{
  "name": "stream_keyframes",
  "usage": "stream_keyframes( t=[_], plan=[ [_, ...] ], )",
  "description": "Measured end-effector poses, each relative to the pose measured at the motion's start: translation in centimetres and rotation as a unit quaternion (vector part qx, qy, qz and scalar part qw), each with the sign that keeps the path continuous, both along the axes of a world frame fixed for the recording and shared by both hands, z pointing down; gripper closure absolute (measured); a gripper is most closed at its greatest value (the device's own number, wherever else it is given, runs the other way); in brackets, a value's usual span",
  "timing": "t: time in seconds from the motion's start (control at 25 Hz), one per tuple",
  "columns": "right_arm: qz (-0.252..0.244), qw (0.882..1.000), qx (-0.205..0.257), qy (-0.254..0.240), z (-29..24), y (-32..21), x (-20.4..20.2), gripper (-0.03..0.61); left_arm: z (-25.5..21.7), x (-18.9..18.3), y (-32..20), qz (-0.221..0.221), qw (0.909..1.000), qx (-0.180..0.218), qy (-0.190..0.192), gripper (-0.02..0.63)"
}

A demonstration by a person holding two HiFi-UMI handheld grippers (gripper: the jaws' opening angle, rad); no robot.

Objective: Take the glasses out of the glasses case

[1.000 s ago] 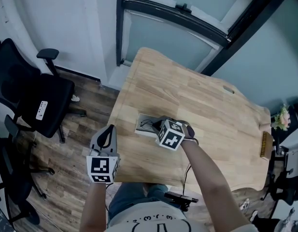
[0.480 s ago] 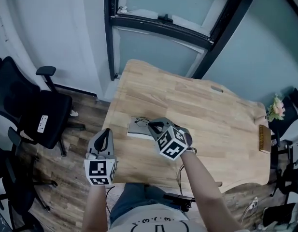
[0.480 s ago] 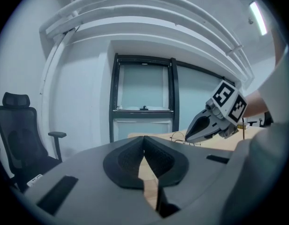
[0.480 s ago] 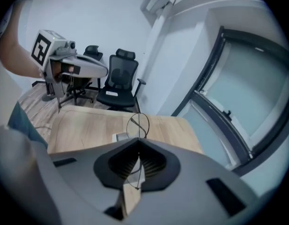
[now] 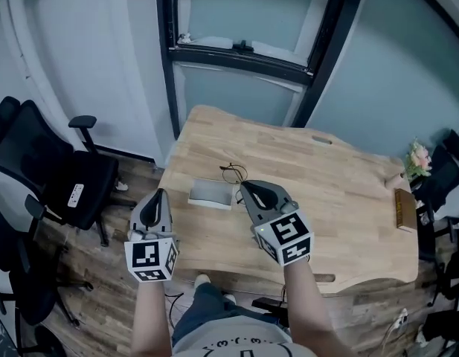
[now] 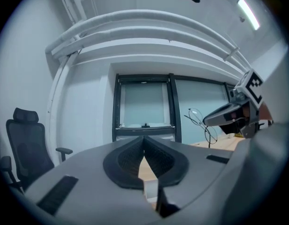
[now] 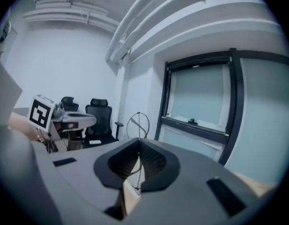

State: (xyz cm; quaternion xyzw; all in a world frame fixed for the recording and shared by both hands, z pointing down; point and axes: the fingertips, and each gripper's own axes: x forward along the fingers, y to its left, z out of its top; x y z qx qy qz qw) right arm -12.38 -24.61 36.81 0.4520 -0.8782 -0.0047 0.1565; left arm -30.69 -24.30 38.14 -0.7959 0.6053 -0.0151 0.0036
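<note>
Thin wire-framed glasses (image 5: 232, 172) hang in the air above the wooden table (image 5: 341, 192), with my right gripper (image 5: 244, 185) shut on their frame. In the right gripper view one round lens (image 7: 138, 124) stands up just beyond the closed jaws of the right gripper (image 7: 138, 140). The grey glasses case (image 5: 210, 194) lies flat on the table, below and left of the glasses. My left gripper (image 5: 158, 195) hovers off the table's left edge, level and shut on nothing. The left gripper view shows its closed jaws (image 6: 144, 138) and the glasses (image 6: 200, 122) held up at the right.
Black office chairs (image 5: 62, 177) stand on the wood floor at the left. A small brown box (image 5: 402, 208) and a flower bunch (image 5: 418, 158) sit at the table's right edge. A dark-framed window (image 5: 244, 50) lies beyond the table.
My right gripper rose from the case with the glasses in its jaws and turned. The left gripper rose too. The case stays on the table.
</note>
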Motion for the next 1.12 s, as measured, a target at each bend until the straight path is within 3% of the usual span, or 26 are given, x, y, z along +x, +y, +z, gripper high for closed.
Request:
stream_keyframes(
  t=[0.16, 0.44, 0.76, 1.12],
  plan=[
    [0.028, 0.997, 0.044, -0.053, -4.0, 3.0, 2.2, 0.565, -3.3, 0.8, 1.6, -0.004, 0.9995, 0.03, 0.005, 0.597],
    [0.059, 0.991, 0.082, -0.087, -6.2, 6.2, 4.7, 0.565, -6.9, 2.6, 3.6, 0.016, 0.9978, 0.064, -0.009, 0.597],
    [0.14, 0.979, 0.117, -0.095, -8.5, 6.7, 10.0, 0.565, -9.7, 0.8, 4.0, 0.021, 0.9953, 0.086, -0.04, 0.597],
    [0.195, 0.966, 0.133, -0.103, -9.9, 5.9, 12.8, 0.563, -10.2, -0.6, 1.7, 0.027, 0.9955, 0.085, -0.031, 0.597]
  ],
)
